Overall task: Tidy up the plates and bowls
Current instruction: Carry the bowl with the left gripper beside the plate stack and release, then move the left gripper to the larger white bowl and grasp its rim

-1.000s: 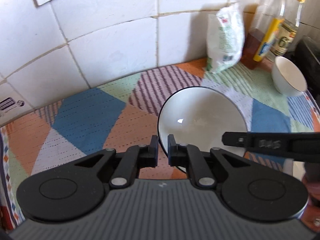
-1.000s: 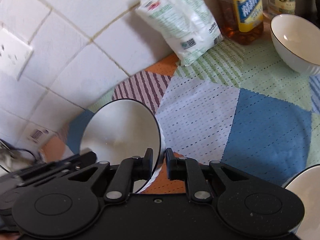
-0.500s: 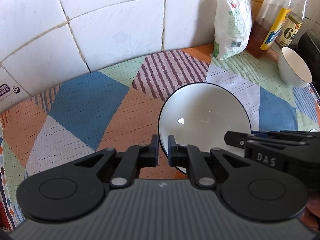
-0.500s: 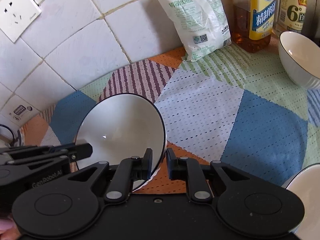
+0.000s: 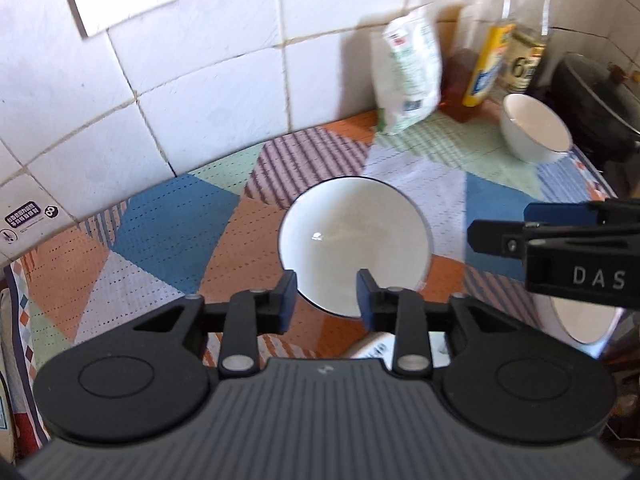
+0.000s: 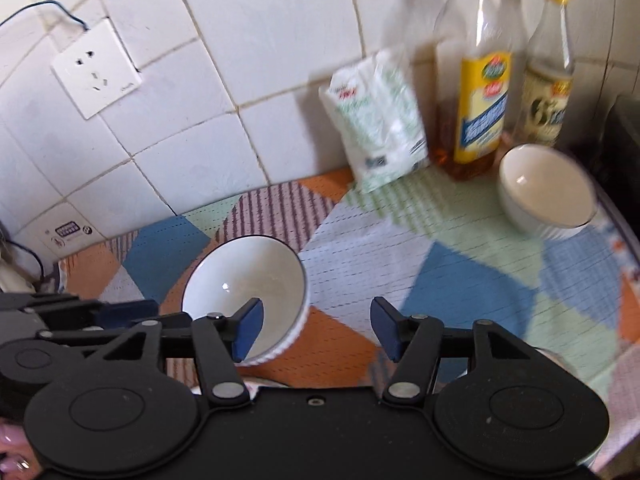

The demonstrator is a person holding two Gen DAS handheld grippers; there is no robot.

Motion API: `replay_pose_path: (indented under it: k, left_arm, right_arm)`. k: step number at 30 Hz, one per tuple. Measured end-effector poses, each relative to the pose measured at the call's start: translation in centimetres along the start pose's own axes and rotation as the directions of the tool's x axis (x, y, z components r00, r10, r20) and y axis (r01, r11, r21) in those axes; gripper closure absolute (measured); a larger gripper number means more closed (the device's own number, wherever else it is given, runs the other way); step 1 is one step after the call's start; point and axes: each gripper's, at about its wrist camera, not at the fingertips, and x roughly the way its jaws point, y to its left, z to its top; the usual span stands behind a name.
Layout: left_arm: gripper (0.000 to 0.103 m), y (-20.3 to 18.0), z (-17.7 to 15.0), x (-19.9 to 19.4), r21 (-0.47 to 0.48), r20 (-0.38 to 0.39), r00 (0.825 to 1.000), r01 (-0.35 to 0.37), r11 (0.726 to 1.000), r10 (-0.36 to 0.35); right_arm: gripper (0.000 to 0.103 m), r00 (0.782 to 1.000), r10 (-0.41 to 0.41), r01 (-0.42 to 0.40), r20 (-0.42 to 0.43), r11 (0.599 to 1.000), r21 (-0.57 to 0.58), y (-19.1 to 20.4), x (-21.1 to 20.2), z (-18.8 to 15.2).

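Note:
A white bowl with a dark rim sits on the patchwork cloth in the left wrist view; it also shows in the right wrist view. My left gripper is open and empty, its fingers just behind the bowl's near rim. My right gripper is open and empty, to the right of the bowl. A second white bowl stands at the back right, also in the right wrist view. Another white dish shows partly behind the right gripper's body.
A white and green bag, an oil bottle and a second bottle stand against the tiled wall. A dark pot is at the far right. A wall socket is on the tiles.
Both grippers have opened and let go of the dark-rimmed bowl, which now rests on the cloth. Both have drawn back and up from it.

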Motion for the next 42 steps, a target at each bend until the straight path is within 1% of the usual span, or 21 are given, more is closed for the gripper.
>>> replay_pose_path:
  k: [3, 5, 7, 9, 12, 14, 16, 18, 19, 20, 22, 24, 28, 29, 31, 33, 35, 36, 39, 42]
  left_arm:
    - [0.060, -0.8, -0.3, -1.6, 0.009, 0.011, 1.000, 0.016, 1.000, -0.016]
    - [0.055, -1.5, -0.5, -2.5, 0.007, 0.012, 1.000, 0.013, 1.000, -0.013]
    - [0.047, -2.3, -0.8, -3.2, -0.003, 0.014, 1.000, 0.014, 1.000, -0.014]
    - [0.047, -3.4, -1.3, -3.8, -0.018, 0.015, 1.000, 0.009, 1.000, -0.009]
    - [0.043, -5.4, -1.9, -4.5, -0.013, 0.016, 1.000, 0.007, 1.000, -0.007]
    - [0.040, -6.7, -2.1, -5.0, -0.015, 0.023, 1.000, -0.005, 1.000, 0.005]
    - [0.040, -8.0, -2.4, -5.5, -0.019, 0.027, 1.000, 0.007, 1.000, -0.007]
    - [0.040, -9.2, -2.5, -6.1, -0.036, 0.032, 0.999, 0.035, 0.999, -0.034]
    - [0.040, -9.8, -2.6, -6.3, -0.046, 0.037, 0.999, 0.032, 0.998, -0.031]
    - [0.040, -10.5, -2.6, -6.5, -0.049, 0.039, 0.999, 0.029, 0.998, -0.027]
    - [0.040, -11.9, -2.8, -6.8, -0.050, 0.042, 0.999, 0.020, 0.999, -0.018]
    - [0.040, -13.2, -2.9, -6.8, -0.063, 0.030, 0.999, 0.013, 0.998, -0.011]
    - [0.040, -15.5, -2.9, -6.8, -0.092, 0.027, 1.000, -0.006, 0.996, 0.009]
    - [0.040, -16.0, -2.9, -6.8, -0.094, 0.027, 1.000, -0.010, 0.995, 0.012]
    - [0.040, -17.1, -2.8, -6.7, -0.092, 0.026, 0.999, -0.016, 0.996, 0.019]
    - [0.040, -18.1, -2.9, -6.5, -0.088, 0.033, 0.999, -0.023, 0.996, 0.026]
    - [0.039, -19.0, -3.0, -6.1, -0.085, 0.039, 0.999, -0.028, 0.996, 0.031]
    - [0.039, -19.3, -3.2, -5.9, -0.085, 0.041, 0.999, -0.028, 0.996, 0.031]
    - [0.038, -20.0, -3.6, -4.8, -0.090, 0.041, 0.999, -0.027, 0.996, 0.031]
    - [0.038, -20.6, -4.2, -3.6, -0.100, 0.024, 0.999, -0.024, 0.995, 0.027]
  right_arm:
    - [0.036, 1.000, -0.010, 0.010, 0.015, 1.000, -0.012, -0.8, -2.3, -0.7]
    - [0.032, 0.999, -0.020, 0.021, 0.025, 1.000, -0.024, -1.4, -3.7, -1.3]
    - [0.030, 0.999, -0.036, 0.038, 0.034, 0.999, -0.034, -2.2, -5.0, -2.1]
    - [0.030, 0.998, -0.050, 0.052, 0.043, 0.997, -0.058, -3.0, -6.1, -3.0]
    - [0.028, 0.995, -0.076, 0.082, 0.064, 0.991, -0.107, -4.4, -7.6, -4.5]
    - [0.028, 0.991, -0.089, 0.102, 0.096, 0.985, -0.137, -5.4, -8.8, -5.5]
    - [0.026, 0.987, -0.064, 0.086, 0.146, 0.985, -0.149, -6.8, -10.2, -6.2]
    - [0.020, 0.983, -0.046, 0.074, 0.177, 0.985, -0.157, -8.2, -11.3, -6.7]
    - [0.013, 0.981, -0.042, 0.074, 0.191, 0.984, -0.164, -8.8, -11.8, -7.0]
    - [0.011, 0.977, -0.033, 0.070, 0.208, 0.983, -0.172, -9.5, -12.4, -7.2]
    - [0.009, 0.972, 0.000, 0.046, 0.234, 0.981, -0.190, -10.8, -13.3, -7.4]
    - [0.007, 0.971, 0.036, 0.015, 0.235, 0.977, -0.211, -12.0, -13.9, -7.7]
    - [0.005, 0.970, 0.093, -0.028, 0.226, 0.961, -0.275, -14.2, -14.1, -8.3]
    - [0.003, 0.970, 0.100, -0.032, 0.221, 0.956, -0.292, -14.7, -14.0, -8.5]
    - [0.000, 0.977, 0.070, -0.006, 0.199, 0.952, -0.306, -15.6, -13.3, -8.9]
    - [0.000, 0.989, 0.036, 0.010, 0.145, 0.952, -0.304, -16.7, -12.1, -9.0]
    - [0.000, 0.993, 0.008, 0.028, 0.119, 0.954, -0.299, -17.6, -11.1, -9.3]
    - [0.000, 0.994, 0.007, 0.026, 0.106, 0.951, -0.308, -17.9, -10.7, -9.5]
    - [0.000, 0.994, 0.063, -0.027, 0.093, 0.935, -0.352, -18.4, -9.4, -10.6]
    - [0.000, 0.988, 0.125, -0.086, 0.093, 0.937, -0.337, -19.0, -8.1, -11.8]
